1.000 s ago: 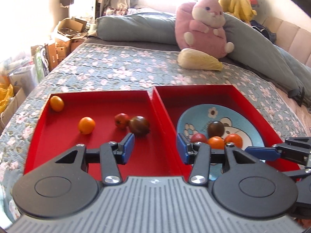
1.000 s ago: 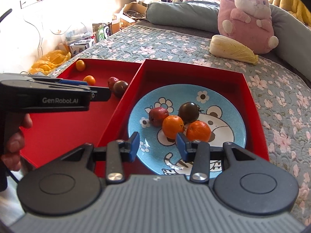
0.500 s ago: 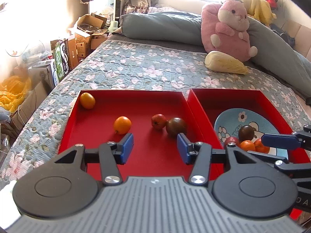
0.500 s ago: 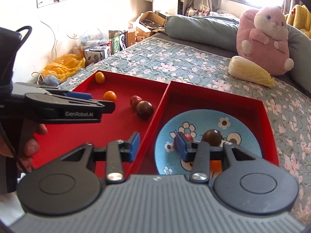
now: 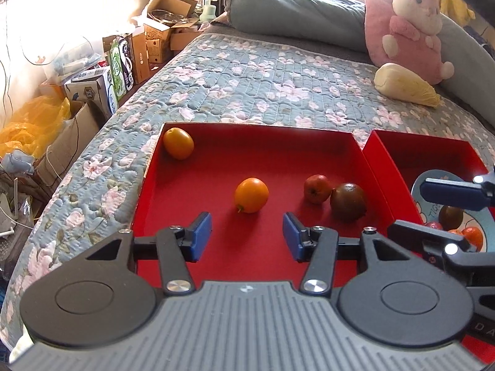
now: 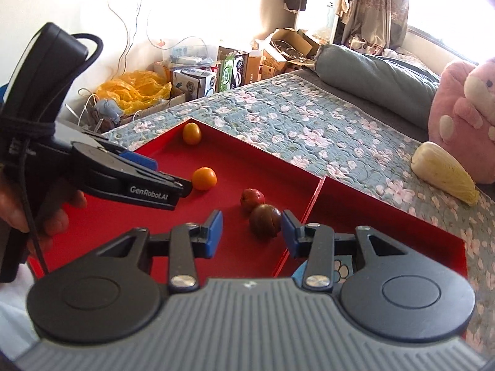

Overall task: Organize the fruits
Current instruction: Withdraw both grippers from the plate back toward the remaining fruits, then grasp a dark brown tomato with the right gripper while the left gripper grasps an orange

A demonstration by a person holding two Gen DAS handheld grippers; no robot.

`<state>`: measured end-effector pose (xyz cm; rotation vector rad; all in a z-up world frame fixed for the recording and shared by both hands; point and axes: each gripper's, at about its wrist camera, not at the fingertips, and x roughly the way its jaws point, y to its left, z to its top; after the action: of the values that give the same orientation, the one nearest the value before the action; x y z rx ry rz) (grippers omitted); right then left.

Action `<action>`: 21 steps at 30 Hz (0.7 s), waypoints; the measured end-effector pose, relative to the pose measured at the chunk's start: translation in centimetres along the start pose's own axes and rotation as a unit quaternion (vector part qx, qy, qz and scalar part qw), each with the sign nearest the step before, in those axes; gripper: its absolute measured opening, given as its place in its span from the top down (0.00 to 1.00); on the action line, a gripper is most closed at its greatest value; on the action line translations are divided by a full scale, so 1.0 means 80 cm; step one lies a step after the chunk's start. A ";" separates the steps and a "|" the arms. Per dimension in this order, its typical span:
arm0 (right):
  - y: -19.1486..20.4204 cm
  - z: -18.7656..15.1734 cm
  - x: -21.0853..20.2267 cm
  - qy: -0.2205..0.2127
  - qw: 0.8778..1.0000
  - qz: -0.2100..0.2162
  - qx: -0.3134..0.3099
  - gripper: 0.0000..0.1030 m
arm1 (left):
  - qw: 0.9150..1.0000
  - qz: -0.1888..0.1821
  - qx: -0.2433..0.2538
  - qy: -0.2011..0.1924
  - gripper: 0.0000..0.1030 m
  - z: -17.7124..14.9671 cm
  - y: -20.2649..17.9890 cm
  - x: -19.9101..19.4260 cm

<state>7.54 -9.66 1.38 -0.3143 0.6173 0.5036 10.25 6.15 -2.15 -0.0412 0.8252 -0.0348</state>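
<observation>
Over the left red tray [image 5: 216, 266] | left gripper [image 5: 247, 235] fingers wide open, empty, lined up on orange fruit [image 5: 251, 194] | right gripper [image 6: 251, 233] open, empty, framing dark tomato [image 6: 265, 220] | step: approach; next: lower, close gently, carry to plate [image 5: 423, 182]

Left gripper [image 5: 247, 236], jaws spread wide and empty, above the left red tray [image 5: 148, 173] on the floral quilt [image 5: 247, 74]. Inside the tray: an oval orange fruit [image 5: 178, 143] in the far left corner, a round orange fruit [image 5: 251, 195] just ahead of the fingers, and a red fruit [image 5: 317, 189] touching a dark brown fruit [image 5: 348, 201]. At right, the right gripper [image 5: 454, 191] over a blue plate [image 5: 482, 222] of fruit in the second red tray [image 5: 433, 151]
</observation>
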 end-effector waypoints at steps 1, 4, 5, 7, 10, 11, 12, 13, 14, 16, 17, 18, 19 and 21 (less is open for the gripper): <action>-0.001 0.002 0.008 0.004 1.000 0.005 -0.007 0.57 | 1.000 0.001 0.003 0.002 0.44 0.001 0.000 0.005; -0.002 0.007 0.031 0.018 0.999 0.008 -0.025 0.57 | 1.000 0.002 0.010 0.010 0.43 0.006 0.000 0.020; -0.002 0.007 0.038 0.024 0.999 0.009 -0.033 0.57 | 1.000 0.004 0.012 0.012 0.42 0.007 0.000 0.024; -0.001 0.006 0.053 0.034 0.998 0.005 -0.049 0.57 | 1.000 0.004 0.016 0.014 0.40 0.010 0.000 0.032; 0.000 0.004 0.073 0.047 0.996 -0.002 -0.070 0.57 | 1.000 0.006 0.024 0.014 0.38 0.015 0.000 0.041; 0.001 0.003 0.078 0.050 0.996 -0.004 -0.077 0.57 | 0.999 0.007 0.028 0.013 0.37 0.016 -0.001 0.043; 0.001 0.003 0.082 0.052 0.995 -0.007 -0.084 0.57 | 0.999 0.007 0.033 0.013 0.37 0.018 -0.001 0.046; 0.002 0.002 0.086 0.056 0.994 -0.009 -0.090 0.57 | 0.999 0.005 0.036 0.012 0.37 0.019 -0.002 0.049; 0.002 0.002 0.090 0.059 0.994 -0.009 -0.096 0.57 | 0.999 0.003 0.038 0.013 0.37 0.020 -0.002 0.051; 0.003 0.002 0.096 0.063 0.992 -0.007 -0.105 0.57 | 0.999 -0.002 0.043 0.014 0.36 0.022 -0.004 0.056; 0.003 0.002 0.099 0.066 0.992 -0.007 -0.110 0.57 | 0.999 -0.003 0.047 0.017 0.36 0.022 -0.005 0.059; 0.004 0.002 0.102 0.069 0.991 -0.008 -0.114 0.57 | 0.998 -0.003 0.052 0.020 0.36 0.022 -0.007 0.062; 0.003 0.002 0.106 0.073 0.990 -0.008 -0.117 0.57 | 0.998 -0.003 0.058 0.023 0.36 0.021 -0.009 0.066; 0.002 0.001 0.110 0.077 0.990 -0.008 -0.119 0.57 | 0.997 -0.003 0.066 0.028 0.36 0.021 -0.012 0.072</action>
<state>13.68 -6.34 -4.02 -0.5878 0.7057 0.5409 15.35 4.96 -5.22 0.0826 0.8770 -0.0970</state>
